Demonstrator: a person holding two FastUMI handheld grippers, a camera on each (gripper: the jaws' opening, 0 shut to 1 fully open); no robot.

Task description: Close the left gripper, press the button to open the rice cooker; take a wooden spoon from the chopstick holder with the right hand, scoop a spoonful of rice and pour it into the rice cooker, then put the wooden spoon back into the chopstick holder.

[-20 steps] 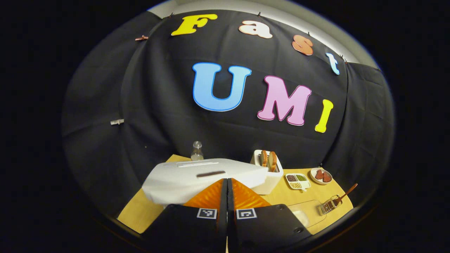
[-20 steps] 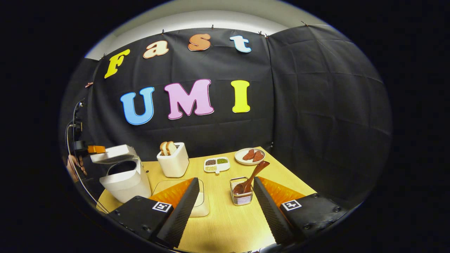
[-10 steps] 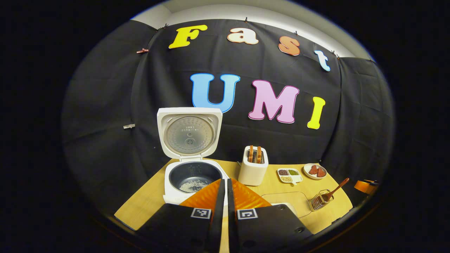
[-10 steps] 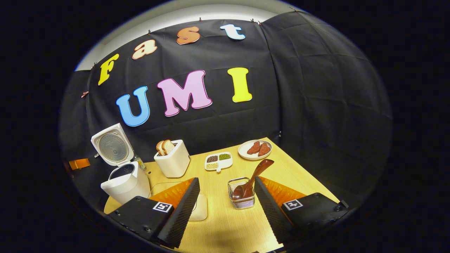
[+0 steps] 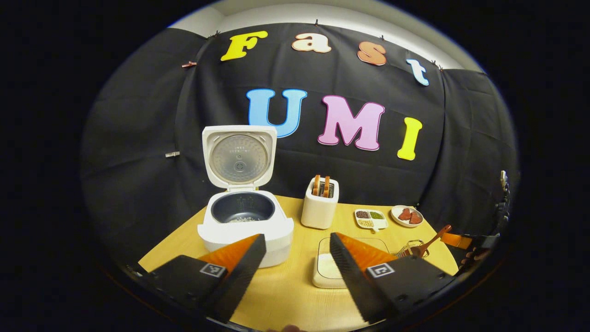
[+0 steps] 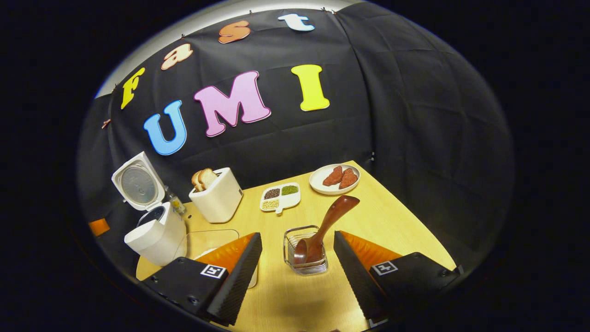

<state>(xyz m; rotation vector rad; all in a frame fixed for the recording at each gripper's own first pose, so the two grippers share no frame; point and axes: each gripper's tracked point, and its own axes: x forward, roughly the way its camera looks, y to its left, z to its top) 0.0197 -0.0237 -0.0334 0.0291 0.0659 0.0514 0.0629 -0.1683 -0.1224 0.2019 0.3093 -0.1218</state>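
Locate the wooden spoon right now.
In the right gripper view, the wooden spoon stands bowl-down in the wire chopstick holder, between the open right gripper's fingers, nearer than the divided dish.

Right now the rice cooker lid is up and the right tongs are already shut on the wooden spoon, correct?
Not quite. The rice cooker lid is up, but in the right gripper view the right tongs are open, with the wooden spoon in its holder between them, ungripped.
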